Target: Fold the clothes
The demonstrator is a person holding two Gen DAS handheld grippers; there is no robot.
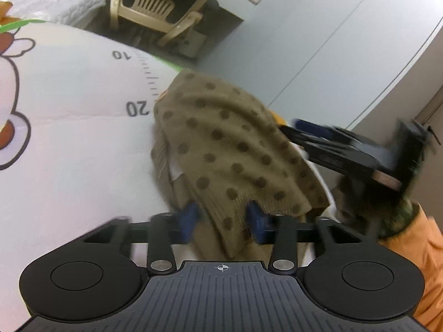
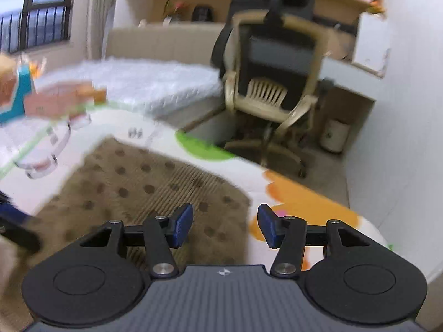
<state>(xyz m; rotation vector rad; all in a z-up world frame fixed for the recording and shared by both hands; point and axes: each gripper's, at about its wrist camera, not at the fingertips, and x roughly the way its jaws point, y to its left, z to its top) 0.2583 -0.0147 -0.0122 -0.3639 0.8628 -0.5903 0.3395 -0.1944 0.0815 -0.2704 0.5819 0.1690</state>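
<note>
The dotted brown sweater runs lengthwise away from your left gripper, whose half-spread fingers have fabric between them; grip unclear. Your right gripper hovers wide apart, empty, over its right edge on the mat.

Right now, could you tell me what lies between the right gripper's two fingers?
Nothing is held there. In the right wrist view the right gripper is open, and through the gap shows the edge of the dotted sweater lying on the mat.

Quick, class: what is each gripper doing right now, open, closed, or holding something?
Left gripper: jaws set apart, with the polka-dot sweater between them; grip uncertain.
Right gripper: jaws open, holding nothing.
</note>
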